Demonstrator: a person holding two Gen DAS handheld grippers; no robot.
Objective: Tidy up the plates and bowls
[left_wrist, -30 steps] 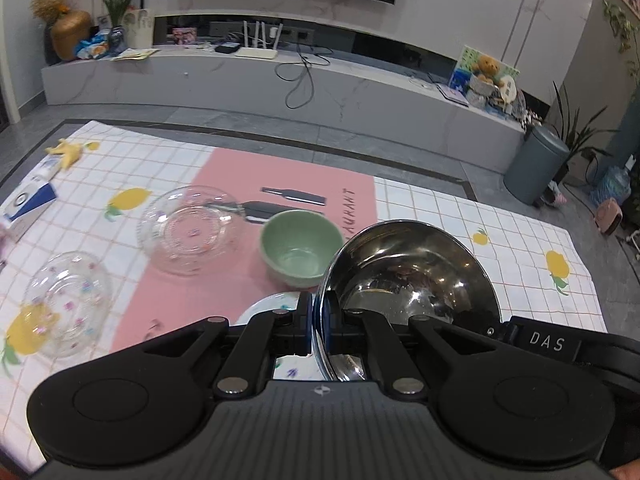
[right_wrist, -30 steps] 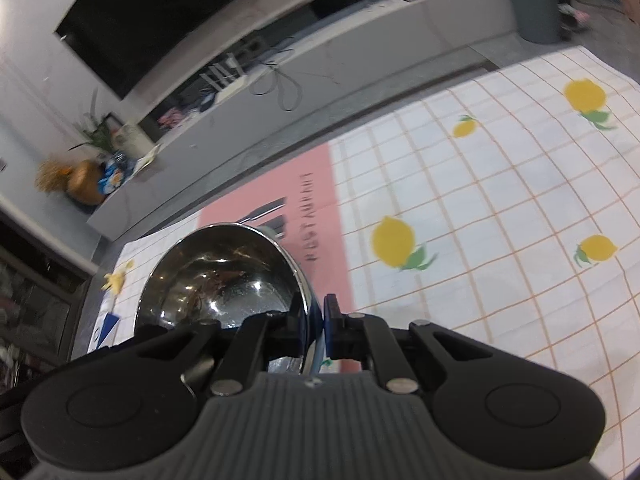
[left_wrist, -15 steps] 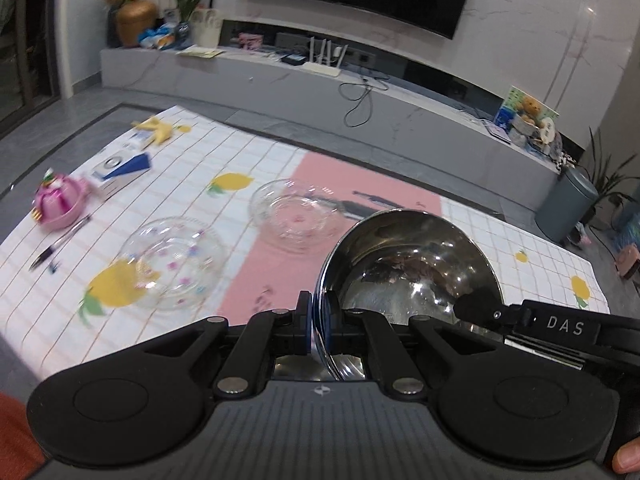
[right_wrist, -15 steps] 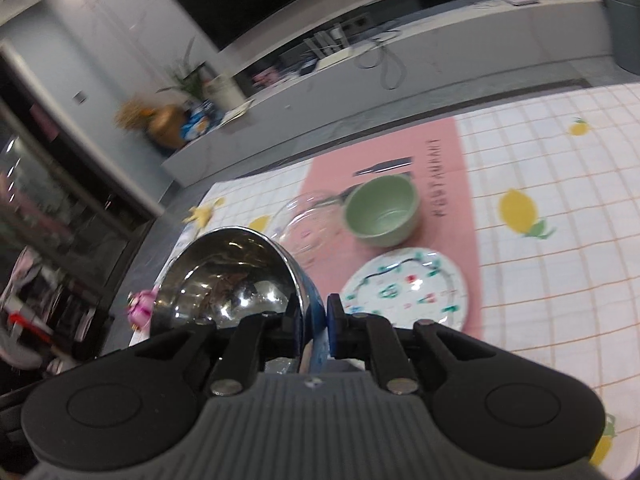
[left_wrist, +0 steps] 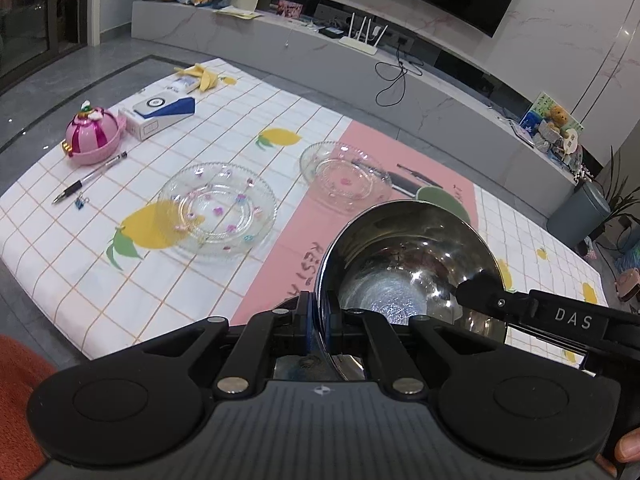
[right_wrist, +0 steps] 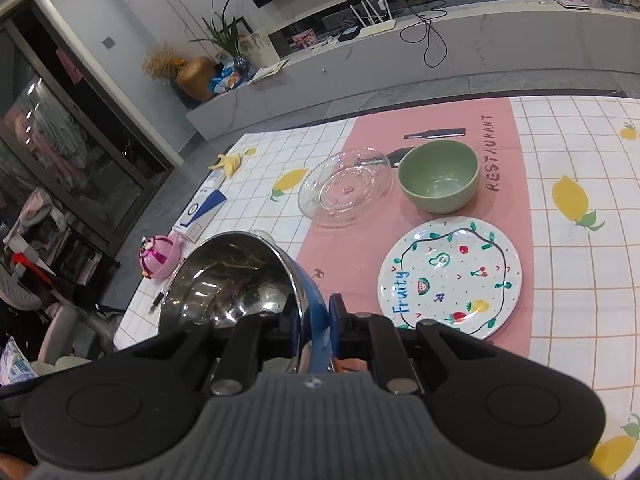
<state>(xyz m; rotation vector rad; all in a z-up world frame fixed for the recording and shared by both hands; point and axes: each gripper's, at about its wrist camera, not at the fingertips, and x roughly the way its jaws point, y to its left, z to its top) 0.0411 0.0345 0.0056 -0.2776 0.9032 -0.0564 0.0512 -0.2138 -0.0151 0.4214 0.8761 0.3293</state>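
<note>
A steel bowl (left_wrist: 400, 264) with a blue outside (right_wrist: 232, 276) hangs tilted above the mat. My left gripper (left_wrist: 320, 312) is shut on its near rim. My right gripper (right_wrist: 314, 312) straddles the opposite rim; its jaws are opening, standing wider than the thin rim between them. In the left wrist view its fingertip (left_wrist: 480, 292) shows at the bowl's right edge. On the mat lie a green bowl (right_wrist: 440, 176), a white "Fruity" plate (right_wrist: 450, 276), a clear glass dish (right_wrist: 344, 186) and a larger glass plate (left_wrist: 218, 208).
The checked lemon-print mat (left_wrist: 60, 220) covers the floor, with its edge near the left. At its far left sit a pink toy (left_wrist: 92, 136), a pen (left_wrist: 90, 178), a blue-and-white box (left_wrist: 160, 114) and a banana peel (left_wrist: 202, 76). A long TV bench (left_wrist: 360, 64) runs behind.
Both grippers have carried the steel bowl leftward across the mat; the pink toy, pen and larger glass plate have come into view. The right jaws have spread wider around the rim.
</note>
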